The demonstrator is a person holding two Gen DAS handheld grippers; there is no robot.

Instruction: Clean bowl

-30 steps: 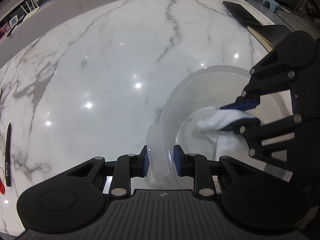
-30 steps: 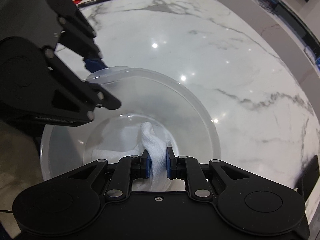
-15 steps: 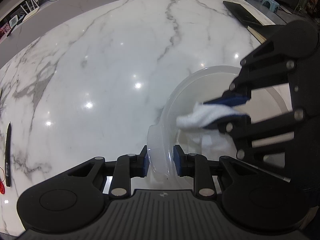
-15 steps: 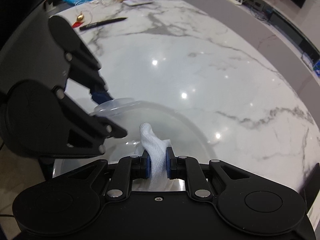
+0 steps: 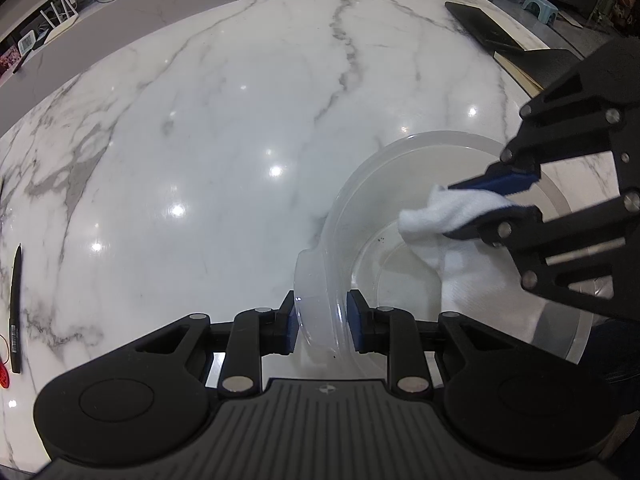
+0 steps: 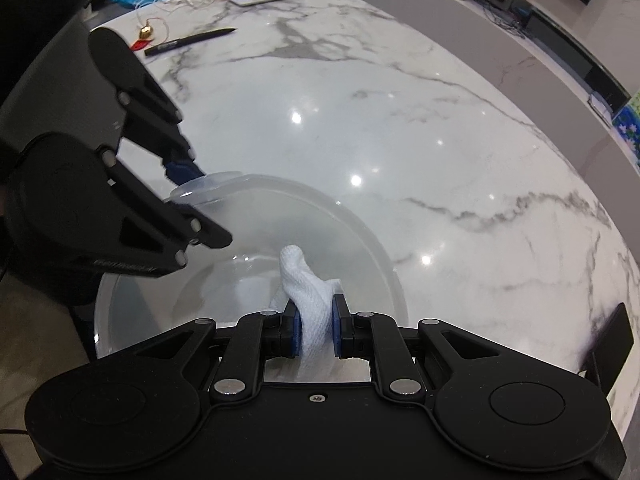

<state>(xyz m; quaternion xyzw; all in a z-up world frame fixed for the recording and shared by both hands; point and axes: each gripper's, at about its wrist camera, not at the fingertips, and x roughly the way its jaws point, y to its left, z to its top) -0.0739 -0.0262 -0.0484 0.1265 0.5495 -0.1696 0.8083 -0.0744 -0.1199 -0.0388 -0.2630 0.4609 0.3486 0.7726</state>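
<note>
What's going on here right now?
Left gripper clamps clear bowl rim. Right gripper pinches white cloth inside bowl. Nothing blocking.

Clear plastic bowl [image 5: 436,168] on marble, white cloth [image 5: 452,216] inside.

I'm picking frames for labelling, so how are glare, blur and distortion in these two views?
Left wrist view: sharp, strong fisheye curve, ceiling-light glare dots on the marble table. Right wrist view: same glare and curvature; the left gripper looks slightly soft, and the clear bowl is hazy.
</note>
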